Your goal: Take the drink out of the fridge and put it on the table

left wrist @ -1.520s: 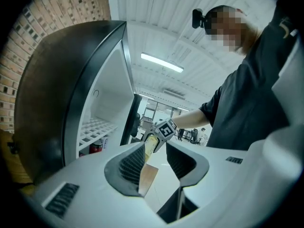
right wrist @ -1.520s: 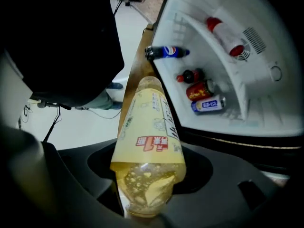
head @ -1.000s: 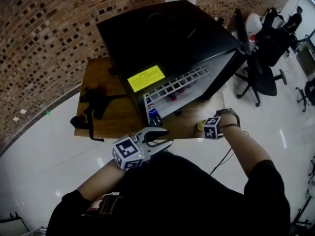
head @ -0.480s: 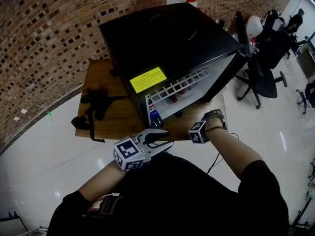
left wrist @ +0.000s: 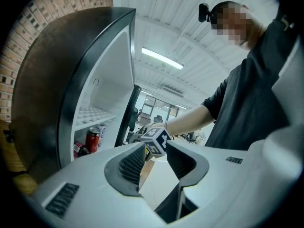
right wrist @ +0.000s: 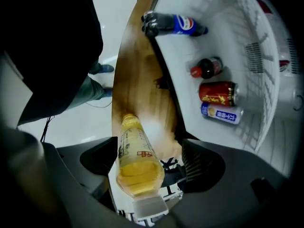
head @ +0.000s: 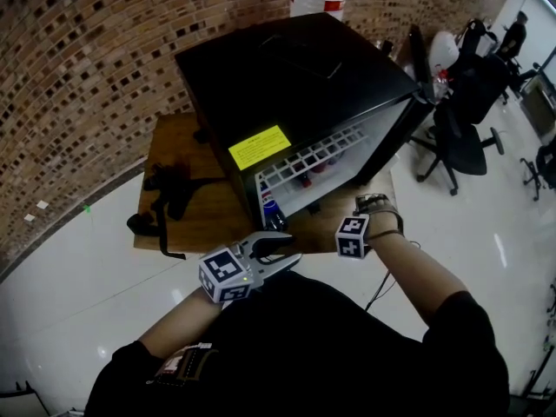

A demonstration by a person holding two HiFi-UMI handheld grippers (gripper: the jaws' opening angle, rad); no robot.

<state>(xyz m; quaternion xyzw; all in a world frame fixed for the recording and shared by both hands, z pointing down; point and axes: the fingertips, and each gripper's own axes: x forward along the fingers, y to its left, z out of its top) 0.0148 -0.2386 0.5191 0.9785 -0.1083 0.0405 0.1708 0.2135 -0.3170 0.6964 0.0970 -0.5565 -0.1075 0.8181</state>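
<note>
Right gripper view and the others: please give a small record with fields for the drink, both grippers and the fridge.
drink: yellow bottle, standing on the wooden table, before the fridge
right gripper: jaws have just been opening; bottle between them, not gripped
left gripper: open, empty
fridge: door open; Pepsi bottle, red can, blue can inside
</note>
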